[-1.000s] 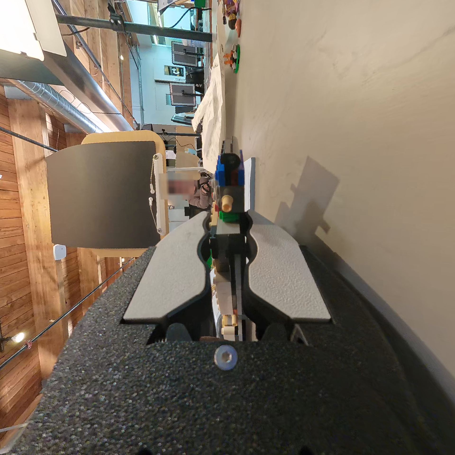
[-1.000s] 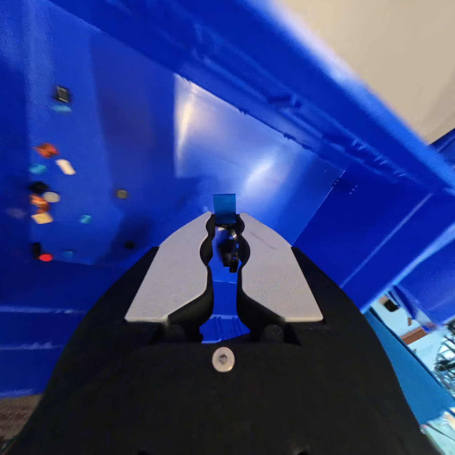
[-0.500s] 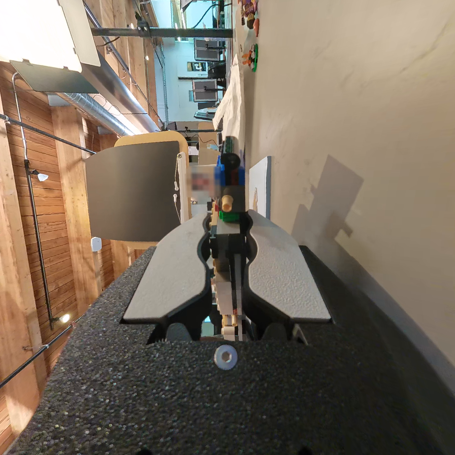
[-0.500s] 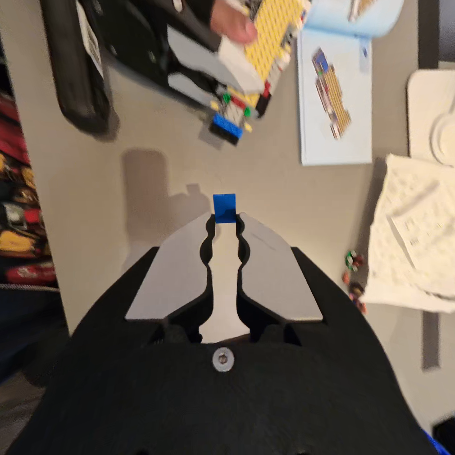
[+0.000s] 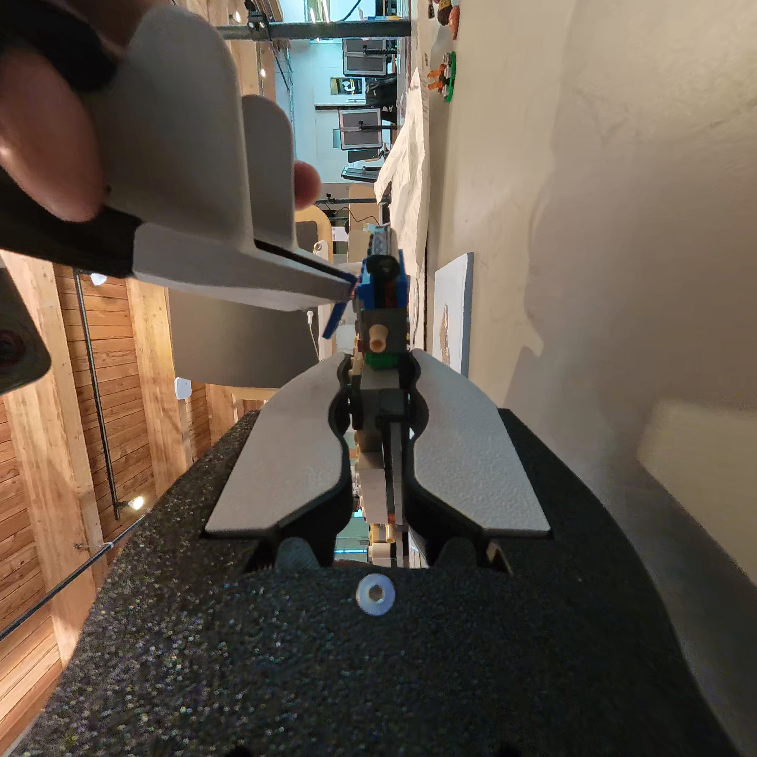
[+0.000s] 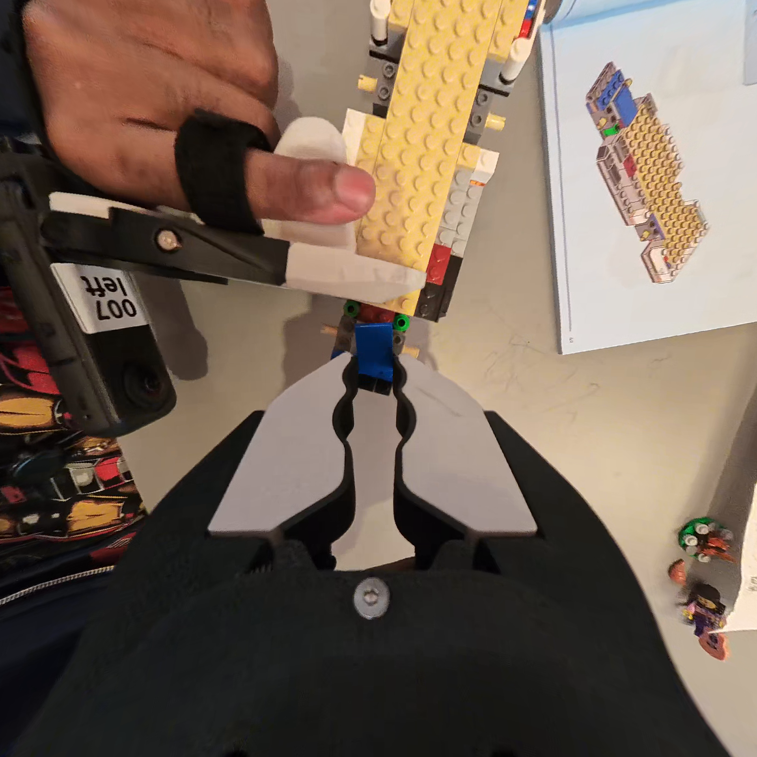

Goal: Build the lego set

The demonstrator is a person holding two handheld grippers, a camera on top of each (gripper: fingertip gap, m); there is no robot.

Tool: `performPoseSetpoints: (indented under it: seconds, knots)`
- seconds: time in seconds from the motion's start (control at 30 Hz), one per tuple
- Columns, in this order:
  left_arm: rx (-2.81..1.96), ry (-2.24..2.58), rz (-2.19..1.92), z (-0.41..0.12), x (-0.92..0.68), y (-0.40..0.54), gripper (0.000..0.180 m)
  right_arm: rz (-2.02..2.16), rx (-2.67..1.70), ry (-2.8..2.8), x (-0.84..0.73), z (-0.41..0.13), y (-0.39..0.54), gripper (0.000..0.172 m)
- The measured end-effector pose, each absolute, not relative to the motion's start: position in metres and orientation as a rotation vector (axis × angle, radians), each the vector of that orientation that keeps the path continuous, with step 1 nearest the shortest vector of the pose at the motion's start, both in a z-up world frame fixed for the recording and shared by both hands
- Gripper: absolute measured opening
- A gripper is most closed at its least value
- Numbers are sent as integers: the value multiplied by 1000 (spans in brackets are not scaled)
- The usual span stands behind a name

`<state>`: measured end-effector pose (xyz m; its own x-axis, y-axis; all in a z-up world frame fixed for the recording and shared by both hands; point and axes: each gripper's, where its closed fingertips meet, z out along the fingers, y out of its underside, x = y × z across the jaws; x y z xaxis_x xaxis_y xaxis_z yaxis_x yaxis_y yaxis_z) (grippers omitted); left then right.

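My left gripper [image 5: 379,368] is shut on a long brick model [image 5: 383,327], seen end-on, with grey, green and blue parts at its front. In the right wrist view the model [image 6: 418,143] shows its yellow studded top, with one finger of the left gripper [image 6: 356,276] and a person's hand [image 6: 164,102] on it. My right gripper [image 6: 373,364] is shut on a small blue flat tile [image 6: 373,350] and holds it against the model's front end. In the left wrist view the right gripper [image 5: 348,286] comes in from the upper left with the tile [image 5: 338,317] at its tip.
An open instruction booklet [image 6: 655,164] lies on the beige table [image 6: 532,409] to the right of the model; it also shows in the left wrist view [image 5: 450,311]. Small minifigures [image 6: 702,545] and white paper sheets [image 6: 747,573] lie at the right edge.
My right gripper left the blue bin with the blue tile, swung over the table and brought the tile up to the model's front end. The left gripper kept its hold on the model.
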<state>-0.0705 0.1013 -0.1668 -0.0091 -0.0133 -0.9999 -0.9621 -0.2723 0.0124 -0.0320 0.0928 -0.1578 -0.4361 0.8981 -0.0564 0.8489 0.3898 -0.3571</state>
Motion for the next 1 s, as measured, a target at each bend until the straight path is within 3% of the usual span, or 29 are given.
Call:
performPoseSetpoints:
  seconds: [0.73,0.87,1.0]
  knots:
    - [-1438,1058,1386,-167,-72,106,24,550,-1582,-2405,-41,-143,88,24]
    - [-1441,1050,1376,-165,-74,106,24,615,-1277,-2422,-35,-127,94,31]
    - [-1441,1045,1361,-163,-74,106,24,477,-711,-2383,-19,-128,106,51]
